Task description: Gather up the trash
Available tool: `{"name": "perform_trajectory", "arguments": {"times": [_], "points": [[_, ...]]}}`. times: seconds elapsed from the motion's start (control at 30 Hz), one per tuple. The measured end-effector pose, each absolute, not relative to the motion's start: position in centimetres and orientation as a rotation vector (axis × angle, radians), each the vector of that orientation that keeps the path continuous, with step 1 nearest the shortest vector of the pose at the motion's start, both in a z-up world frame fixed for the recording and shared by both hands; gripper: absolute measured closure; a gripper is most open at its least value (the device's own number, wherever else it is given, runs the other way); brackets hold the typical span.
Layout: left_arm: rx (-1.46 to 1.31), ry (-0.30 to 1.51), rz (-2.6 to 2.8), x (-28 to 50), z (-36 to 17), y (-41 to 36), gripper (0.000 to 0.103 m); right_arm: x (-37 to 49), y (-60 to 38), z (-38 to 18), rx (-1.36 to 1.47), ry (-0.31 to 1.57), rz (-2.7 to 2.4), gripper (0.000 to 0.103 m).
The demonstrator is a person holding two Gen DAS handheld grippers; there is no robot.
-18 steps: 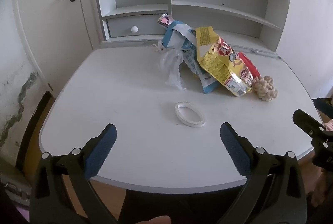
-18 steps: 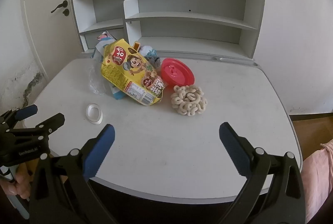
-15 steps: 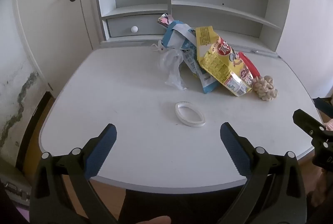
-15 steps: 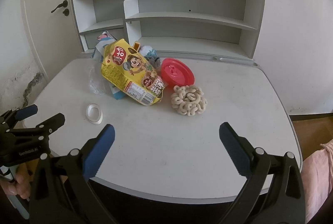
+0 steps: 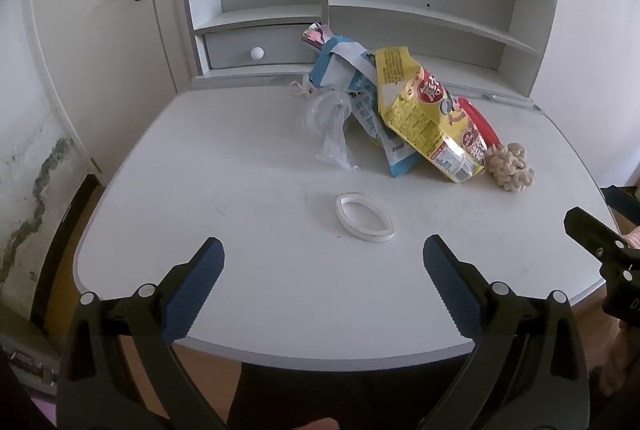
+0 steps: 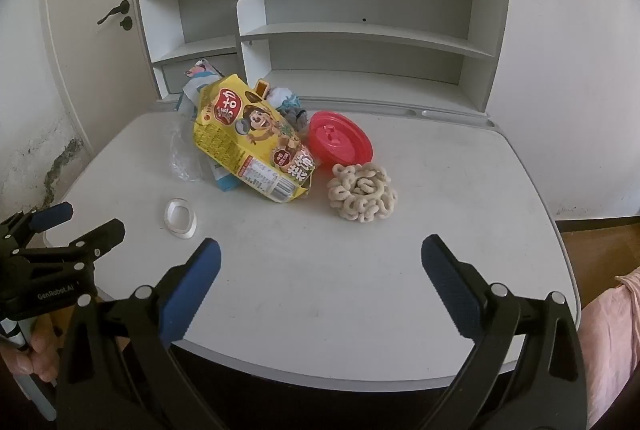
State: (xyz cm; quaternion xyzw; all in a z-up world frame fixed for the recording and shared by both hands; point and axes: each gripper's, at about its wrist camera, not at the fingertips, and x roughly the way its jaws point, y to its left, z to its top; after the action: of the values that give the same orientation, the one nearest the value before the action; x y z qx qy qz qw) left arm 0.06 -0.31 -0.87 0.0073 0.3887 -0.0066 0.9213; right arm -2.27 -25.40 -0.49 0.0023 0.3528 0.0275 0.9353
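We see a matt white table (image 6: 460,190), a glossy yellow foil snack bag (image 6: 248,142), a thin crinkled clear plastic bag (image 5: 328,126), a smooth red plastic lid (image 6: 340,142), and textured blue gripper pads (image 5: 192,294).

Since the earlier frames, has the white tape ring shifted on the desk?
No. The white tape ring sits at the same spot relative to the yellow snack bag and the desk's front edge.

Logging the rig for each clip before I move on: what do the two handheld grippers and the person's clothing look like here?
Both the left gripper and the right gripper are matte black frames with silver rivets and two long fingers faced with ribbed blue pads. The right wrist view shows white "GenRobot.AI" lettering on the left gripper's body. A pink garment shows at that view's right edge.
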Motion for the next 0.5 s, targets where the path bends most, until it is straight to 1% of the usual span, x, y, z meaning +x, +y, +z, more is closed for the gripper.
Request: {"name": "perform_trajectory", "arguments": {"times": [0.5], "points": [[0.027, 0.797, -0.017, -0.17, -0.59, -0.22, 0.006, -2.34, -25.44, -0.48, 0.004, 0.721, 0.056, 0.006]]}}
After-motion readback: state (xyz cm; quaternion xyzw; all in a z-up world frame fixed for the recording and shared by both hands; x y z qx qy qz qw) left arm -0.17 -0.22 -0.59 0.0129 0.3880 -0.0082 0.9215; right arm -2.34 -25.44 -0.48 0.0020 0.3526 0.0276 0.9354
